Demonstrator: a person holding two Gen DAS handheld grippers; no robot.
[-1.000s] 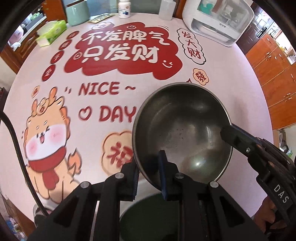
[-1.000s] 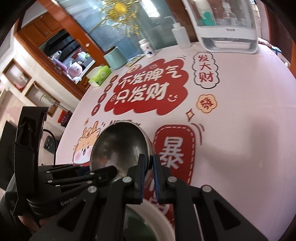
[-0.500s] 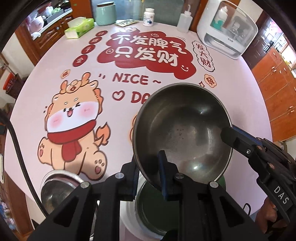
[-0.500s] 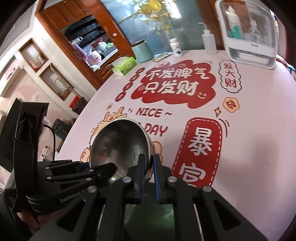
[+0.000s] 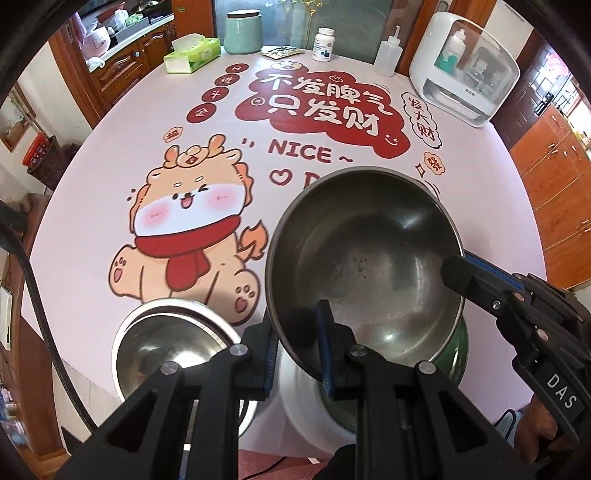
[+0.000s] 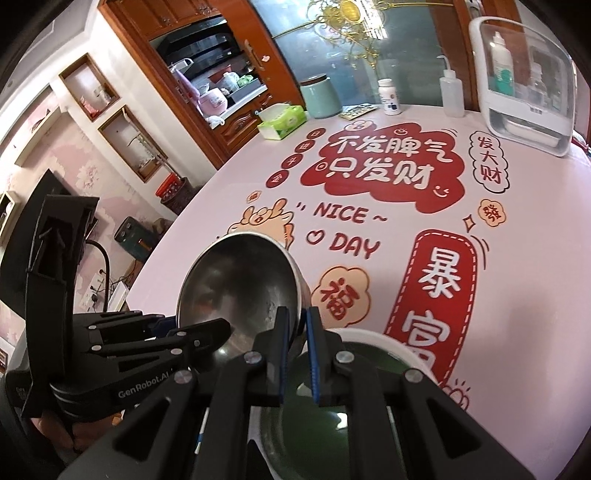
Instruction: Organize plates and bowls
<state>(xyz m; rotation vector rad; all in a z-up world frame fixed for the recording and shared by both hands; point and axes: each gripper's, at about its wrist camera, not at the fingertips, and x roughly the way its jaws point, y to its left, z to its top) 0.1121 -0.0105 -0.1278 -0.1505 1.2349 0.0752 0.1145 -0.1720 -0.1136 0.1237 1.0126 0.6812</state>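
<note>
The steel bowl [image 5: 365,258] hangs above the near edge of the tabletop [image 5: 110,155], tilted, and pinched at two places on its rim. The left hand-held gripper [image 5: 295,343] is clamped narrow on the near rim, one pad inside the bowl and one outside. The right hand-held gripper [image 6: 295,328] grips the opposite rim in the same narrow way; in the left wrist view it reaches in from the right side.

Right beneath the bowl sits a white bowl with a dark green inside [image 6: 373,339], partly covered by it. Just to the left of that, at the tabletop's near edge, rests a second steel bowl [image 5: 173,347], its lower part hidden behind the left gripper's frame.

The pink tabletop carries a cartoon dragon print [image 5: 188,221] and red lettering. Well apart, along the far edge, stand a tissue box [image 5: 192,53], a pale green jar [image 5: 243,31], a white pill bottle [image 5: 323,44], a squeeze bottle [image 5: 388,53] and a white box with a clear lid [image 5: 465,70]. Wooden cabinets [image 5: 554,192] stand beyond the tabletop to the right.
</note>
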